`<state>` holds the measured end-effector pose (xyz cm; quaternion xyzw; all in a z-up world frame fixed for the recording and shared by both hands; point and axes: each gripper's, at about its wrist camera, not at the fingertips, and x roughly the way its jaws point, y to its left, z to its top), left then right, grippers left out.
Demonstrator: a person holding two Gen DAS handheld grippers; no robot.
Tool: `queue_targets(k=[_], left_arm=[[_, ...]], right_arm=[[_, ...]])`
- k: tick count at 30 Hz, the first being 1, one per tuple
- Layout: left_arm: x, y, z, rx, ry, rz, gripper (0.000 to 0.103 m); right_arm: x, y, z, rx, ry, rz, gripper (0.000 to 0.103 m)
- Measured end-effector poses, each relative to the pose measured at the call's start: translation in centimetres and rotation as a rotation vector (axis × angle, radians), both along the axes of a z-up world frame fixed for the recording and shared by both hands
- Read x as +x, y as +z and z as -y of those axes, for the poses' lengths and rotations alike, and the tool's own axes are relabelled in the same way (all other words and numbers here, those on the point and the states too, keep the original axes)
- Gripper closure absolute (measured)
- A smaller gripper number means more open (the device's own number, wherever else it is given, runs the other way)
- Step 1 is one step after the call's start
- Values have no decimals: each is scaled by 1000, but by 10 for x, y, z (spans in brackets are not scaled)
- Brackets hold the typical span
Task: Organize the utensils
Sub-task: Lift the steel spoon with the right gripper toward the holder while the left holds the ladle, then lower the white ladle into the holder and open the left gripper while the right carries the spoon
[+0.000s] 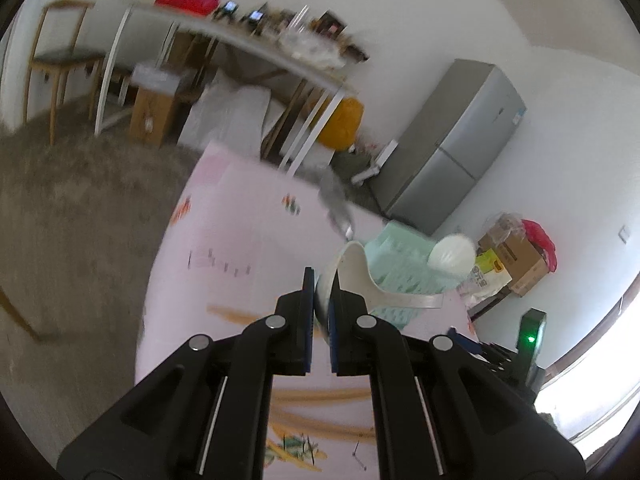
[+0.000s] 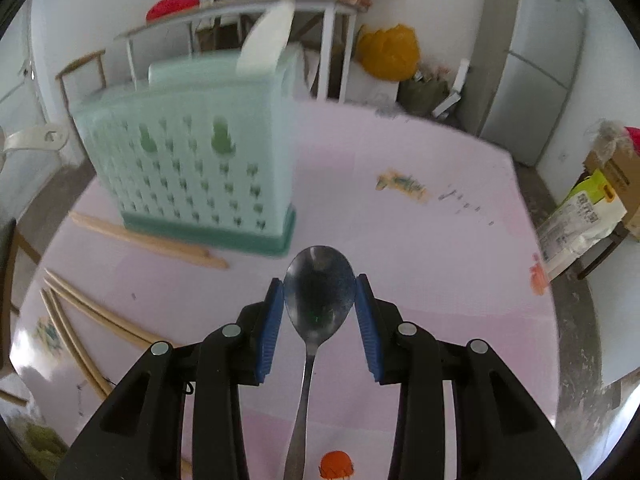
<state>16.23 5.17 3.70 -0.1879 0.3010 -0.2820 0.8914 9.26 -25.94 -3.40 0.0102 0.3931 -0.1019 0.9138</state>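
Observation:
My left gripper [image 1: 322, 278] is shut on the rim of a white ladle-like spoon [image 1: 356, 266], whose handle runs off to the right; the spoon hangs above the pink table [image 1: 240, 240]. Just behind it stands the mint-green perforated utensil holder [image 1: 404, 268]. In the right wrist view, my right gripper [image 2: 319, 280] is shut on a metal spoon [image 2: 320, 308]. The blue pads press the sides of its bowl, and its handle trails back toward the camera. The holder [image 2: 192, 168] stands ahead and left with a white utensil [image 2: 266, 38] upright in it.
Wooden chopsticks lie loose on the pink table: one pair by the holder's base [image 2: 152, 242], several more at the left edge [image 2: 80, 320]. A grey fridge [image 1: 452, 140], a cluttered white desk [image 1: 248, 44], a chair [image 1: 60, 56] and boxes [image 1: 516, 260] surround the table.

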Motion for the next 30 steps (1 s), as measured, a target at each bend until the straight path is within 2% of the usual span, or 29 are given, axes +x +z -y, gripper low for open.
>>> queue_targets(k=[3, 10, 13, 17, 24, 27, 30], left_arm=[[7, 18, 2, 9, -4, 58, 98], [25, 53, 24, 143, 10, 208, 98], [31, 61, 42, 288, 34, 268, 98], [38, 63, 64, 448, 16, 299, 98], [52, 61, 108, 663, -43, 342, 98], [57, 57, 121, 675, -83, 323, 97], [67, 56, 123, 574, -128, 265, 91]], right_arm=[[-10, 19, 3, 13, -26, 59, 67], [-21, 39, 4, 40, -43, 132, 68], [-25, 43, 4, 47, -45, 151, 68], [-30, 48, 3, 60, -44, 175, 68], [-35, 53, 2, 71, -41, 197, 68], [-38, 53, 2, 76, -41, 204, 68], [-42, 55, 2, 80, -45, 214, 68]])
